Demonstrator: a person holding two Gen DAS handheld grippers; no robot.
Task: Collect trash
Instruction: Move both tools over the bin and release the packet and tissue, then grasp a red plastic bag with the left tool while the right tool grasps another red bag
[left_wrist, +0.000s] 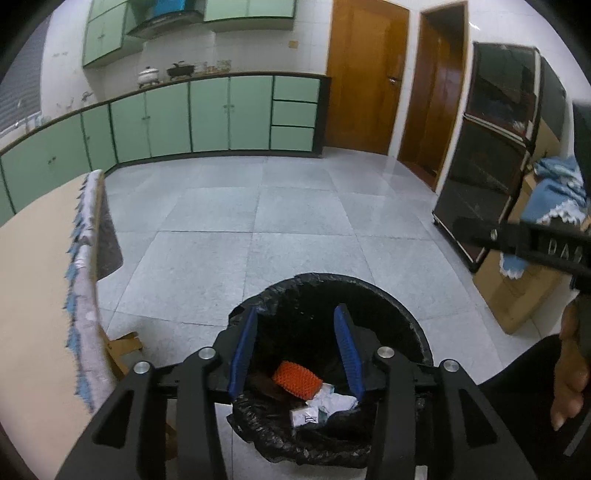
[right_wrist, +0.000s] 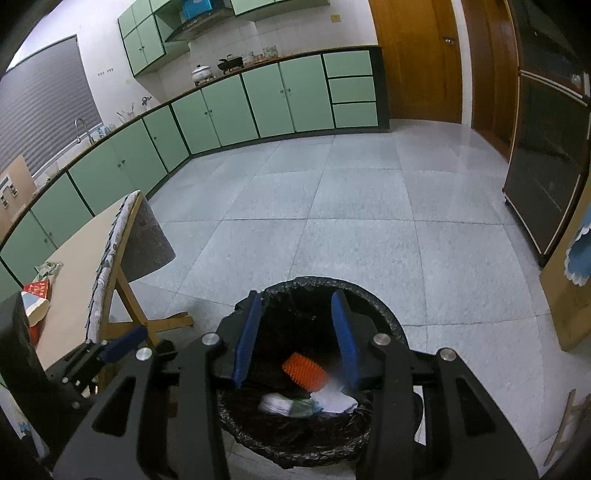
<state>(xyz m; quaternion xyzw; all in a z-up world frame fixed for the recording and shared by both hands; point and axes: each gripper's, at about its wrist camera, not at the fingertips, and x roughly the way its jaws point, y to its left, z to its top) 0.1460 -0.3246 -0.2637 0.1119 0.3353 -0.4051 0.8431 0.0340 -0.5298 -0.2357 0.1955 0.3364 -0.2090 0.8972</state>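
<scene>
A black bin lined with a black bag (left_wrist: 388, 295) stands on the floor; it also shows in the right wrist view (right_wrist: 369, 295). Inside lie an orange bumpy piece (left_wrist: 297, 378) (right_wrist: 304, 371), crumpled white paper (left_wrist: 334, 400) (right_wrist: 332, 400) and a small white packet (left_wrist: 303, 417) (right_wrist: 275, 404). My left gripper (left_wrist: 297, 317) hangs open and empty over the bin. My right gripper (right_wrist: 295, 301) is also open and empty over the bin. Leftover trash, a red packet (right_wrist: 37, 288) and a crumpled wrapper (right_wrist: 46, 269), lies on the table.
A beige table with a patterned cloth edge (left_wrist: 83, 258) (right_wrist: 107, 258) stands left of the bin on wooden legs. A dark glass cabinet (left_wrist: 491, 147) and cardboard box with blue cloth (left_wrist: 517, 288) stand right. Green cabinets (left_wrist: 207, 114) line the far wall.
</scene>
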